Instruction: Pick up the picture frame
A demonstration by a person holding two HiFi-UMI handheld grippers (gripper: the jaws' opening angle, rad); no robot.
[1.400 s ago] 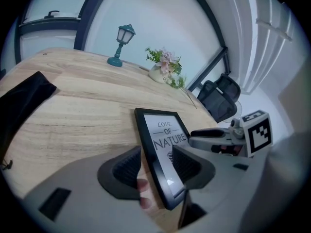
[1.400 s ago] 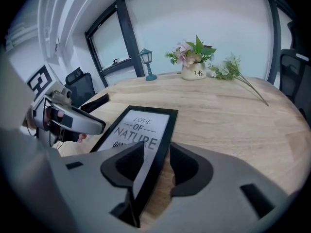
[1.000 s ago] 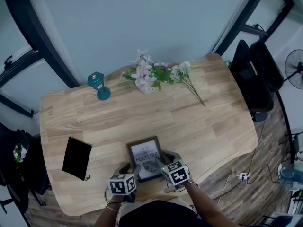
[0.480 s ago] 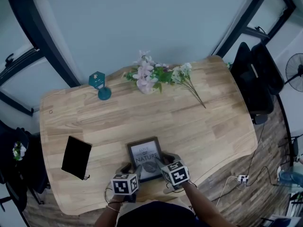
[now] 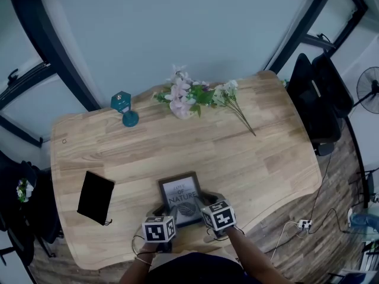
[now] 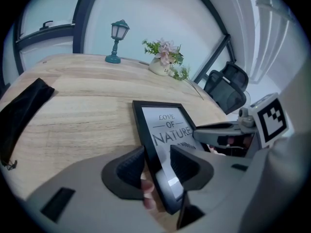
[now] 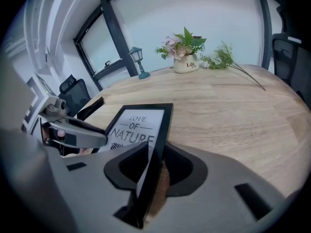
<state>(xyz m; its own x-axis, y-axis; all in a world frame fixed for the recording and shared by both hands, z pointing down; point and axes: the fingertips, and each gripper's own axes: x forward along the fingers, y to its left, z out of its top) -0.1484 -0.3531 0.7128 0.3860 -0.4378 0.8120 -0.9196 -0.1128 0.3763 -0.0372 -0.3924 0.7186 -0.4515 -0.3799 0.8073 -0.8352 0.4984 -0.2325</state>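
A black picture frame (image 5: 180, 196) with a "LOVE OF NATURE" print lies on the wooden table (image 5: 249, 158) close to its near edge. My left gripper (image 5: 162, 210) straddles the frame's left side (image 6: 146, 144). Its jaws are closing, with room still showing beside the frame edge. My right gripper (image 5: 202, 203) straddles the frame's right side (image 7: 163, 125). Its jaws are also closing, and both pads look to touch the frame edge (image 7: 154, 159). Each gripper shows in the other's view, across the print.
A teal lantern-shaped lamp (image 5: 122, 108) and a vase of pink flowers (image 5: 183, 99) stand at the far edge, with a loose sprig (image 5: 237, 108) beside them. A black pouch (image 5: 96, 197) lies left of the frame. Black office chairs (image 5: 320, 99) stand off the right end.
The left gripper's marker cube has edged slightly right, toward the frame. The right gripper and the frame stay where they were.
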